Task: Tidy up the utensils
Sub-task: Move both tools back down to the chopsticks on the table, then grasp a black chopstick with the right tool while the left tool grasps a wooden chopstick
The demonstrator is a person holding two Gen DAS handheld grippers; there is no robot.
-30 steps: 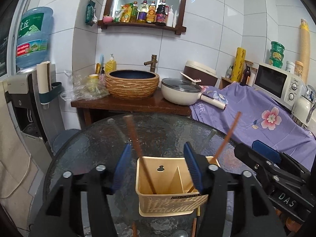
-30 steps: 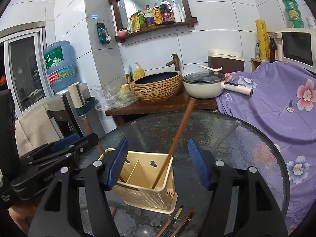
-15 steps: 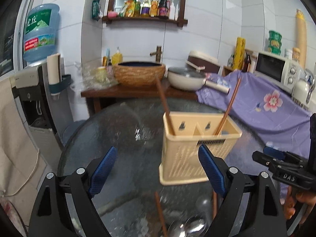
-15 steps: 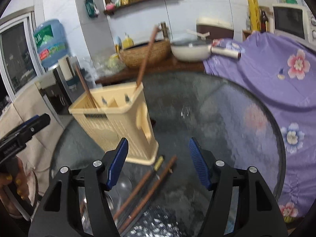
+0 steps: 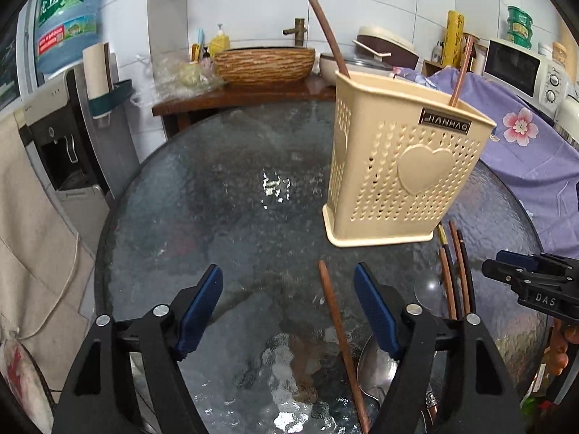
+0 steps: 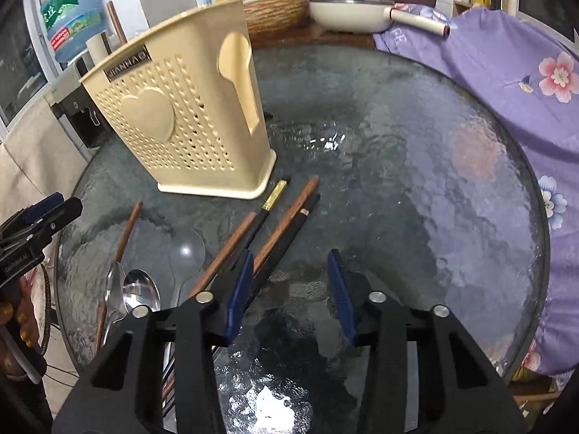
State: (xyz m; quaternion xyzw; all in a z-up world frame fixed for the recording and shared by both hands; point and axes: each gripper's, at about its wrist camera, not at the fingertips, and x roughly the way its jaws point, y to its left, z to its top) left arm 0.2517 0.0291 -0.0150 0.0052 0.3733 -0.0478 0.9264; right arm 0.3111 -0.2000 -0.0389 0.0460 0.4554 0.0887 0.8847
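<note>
A beige perforated utensil holder (image 5: 405,166) (image 6: 188,108) stands on the round glass table (image 5: 224,195), with two brown chopsticks (image 5: 329,36) upright in it. My left gripper (image 5: 289,311) hangs low over the table, jaws closing. A loose brown chopstick (image 5: 340,340) lies under the gap, close to the right finger, untouched. My right gripper (image 6: 289,296) is also closing, with only bare glass between its fingers. Several brown and black chopsticks (image 6: 275,231) run under its left finger. Two metal spoons (image 6: 141,293) and a clear spoon (image 6: 186,253) lie to the left.
A purple flowered cloth (image 6: 506,72) covers the counter to the right of the table. Behind the table a wooden stand carries a woven basin (image 5: 264,61) and a white pan (image 6: 347,14). A water dispenser (image 5: 65,126) stands at the left. The other gripper (image 5: 535,282) shows at the right edge.
Both grippers have sunk toward the table and tilted down. The holder now sits higher in both views, and the loose chopsticks and spoons have come into view. The right jaws have narrowed.
</note>
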